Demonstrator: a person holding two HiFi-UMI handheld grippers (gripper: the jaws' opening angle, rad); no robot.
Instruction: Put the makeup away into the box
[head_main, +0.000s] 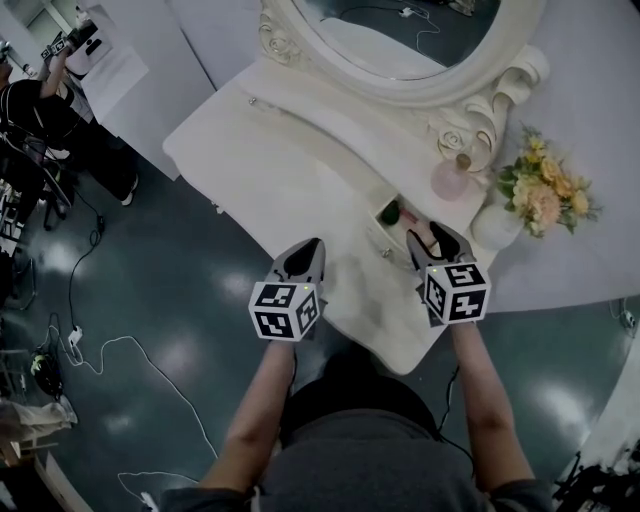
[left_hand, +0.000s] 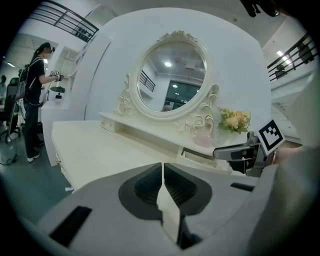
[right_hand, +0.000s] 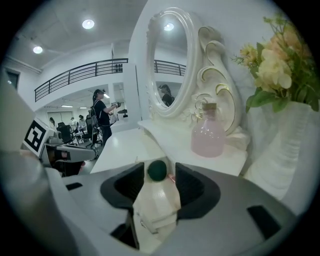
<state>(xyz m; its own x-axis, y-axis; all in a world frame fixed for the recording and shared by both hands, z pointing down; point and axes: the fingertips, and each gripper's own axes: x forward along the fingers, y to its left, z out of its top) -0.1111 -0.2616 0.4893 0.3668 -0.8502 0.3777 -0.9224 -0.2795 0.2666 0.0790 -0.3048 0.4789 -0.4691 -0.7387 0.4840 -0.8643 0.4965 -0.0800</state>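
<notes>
— White dressing table (head_main: 290, 170) spreads wide in front of the mirror (head_main: 400, 40). We stand at its curved front edge, the one farthest from the mirror, with dark floor (head_main: 200, 300) on either side.

— And our tools?

— Our left gripper (left_hand: 162, 170) hangs well out from the mirror over open tabletop, fingers pressed together on nothing. Our right gripper (right_hand: 158, 175) sits nearer the mirror's scrolled end, fingers spread, pinching nothing.

— The box?

— The box (head_main: 376, 236) lies open in the tabletop just in front of the mirror's base at that same end, right at our right fingertips. A dark green round makeup piece (head_main: 390, 212) lies in it with a pink piece (head_main: 410, 212) beside it. We see the green one framed between the spread fingers, untouched.

— Crowded there?

— A pink bottle (head_main: 450, 180) stands against the mirror's base, and a white vase of flowers (head_main: 497, 225) stands just past it.
</notes>
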